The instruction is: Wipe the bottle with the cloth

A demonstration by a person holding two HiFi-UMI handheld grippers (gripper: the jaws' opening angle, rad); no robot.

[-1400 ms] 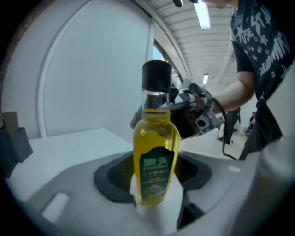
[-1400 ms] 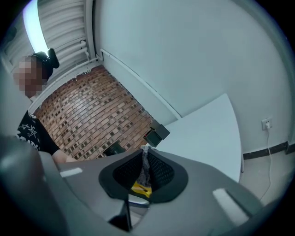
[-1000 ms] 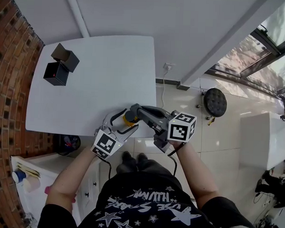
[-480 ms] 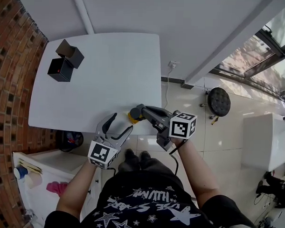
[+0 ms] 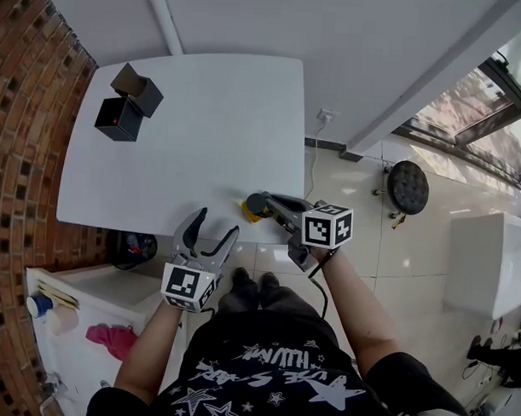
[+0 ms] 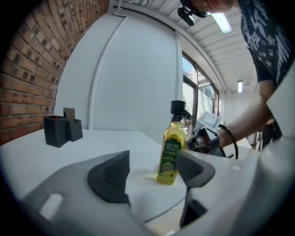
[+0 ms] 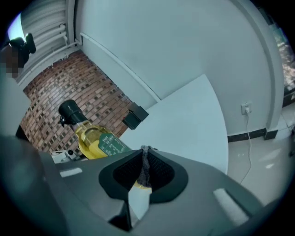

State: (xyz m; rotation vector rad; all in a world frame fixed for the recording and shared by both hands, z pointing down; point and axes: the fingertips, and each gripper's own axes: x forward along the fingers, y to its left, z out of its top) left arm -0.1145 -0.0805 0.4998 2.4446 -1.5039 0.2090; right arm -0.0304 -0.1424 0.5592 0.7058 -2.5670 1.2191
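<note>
1. Bottle (image 5: 249, 211) of yellow liquid with a dark cap stands upright on the white surface (image 5: 203, 133), close to its near edge and toward the right corner.
2. Right gripper (image 5: 265, 201) is just beside the bottle, on its right. Its jaws are closed on a thin strip of grey cloth (image 7: 144, 167) pinched between the pads.
3. In the right gripper view the bottle (image 7: 94, 138) sits to the left, just beyond the right gripper (image 7: 145, 173). Can't tell if the cloth touches the bottle.
4. Left gripper (image 5: 215, 224) is off the near edge of the surface, near-left of the bottle and apart from it. Its jaws are spread wide with nothing held.
5. In the left gripper view the bottle (image 6: 173, 147) shows past the gap of the left gripper (image 6: 154, 173), toward the right jaw, not between the pads.
6. Two black boxes (image 5: 128, 104) sit together at the far left corner of the surface, well apart from the bottle.
7. A brick wall (image 5: 23, 152) runs along the left side of the surface.
</note>
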